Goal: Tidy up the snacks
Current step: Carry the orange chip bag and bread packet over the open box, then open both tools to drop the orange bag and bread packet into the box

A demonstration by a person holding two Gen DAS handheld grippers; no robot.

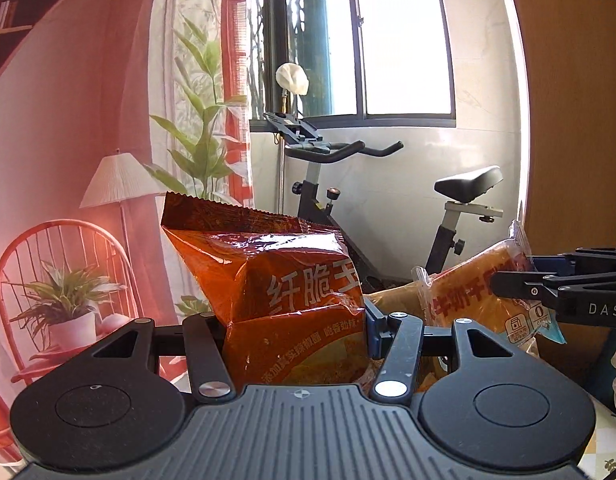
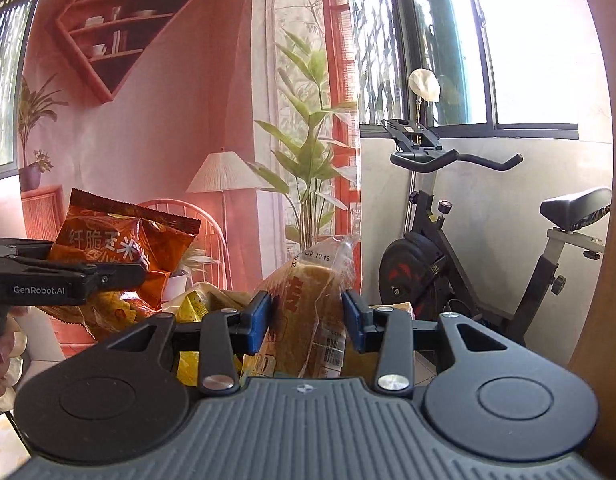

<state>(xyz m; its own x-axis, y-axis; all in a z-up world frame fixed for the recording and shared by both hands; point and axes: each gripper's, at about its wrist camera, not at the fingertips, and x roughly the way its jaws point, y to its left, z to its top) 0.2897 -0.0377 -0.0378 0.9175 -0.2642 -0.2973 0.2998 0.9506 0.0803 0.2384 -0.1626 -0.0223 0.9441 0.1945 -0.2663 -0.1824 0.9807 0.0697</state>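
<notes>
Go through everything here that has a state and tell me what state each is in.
Left gripper: shut on the chip bag.
Chip bag: sealed, upright, lifted.
Right gripper: shut on the bread pack.
Bread pack: sealed, held upright.
Exercise bike: unused, standing by the window.

My glossy orange-red crinkled foil snack bag (image 1: 275,280) carries pale grey lettering. My clear-wrapped golden-brown bread loaf (image 2: 308,304) shows red characters. My black hand-held gripper (image 2: 308,320) has blue pads.

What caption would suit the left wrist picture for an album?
Left tongs clamp a glossy orange crisp bag; right tongs hold a clear-wrapped bread loaf.
</notes>
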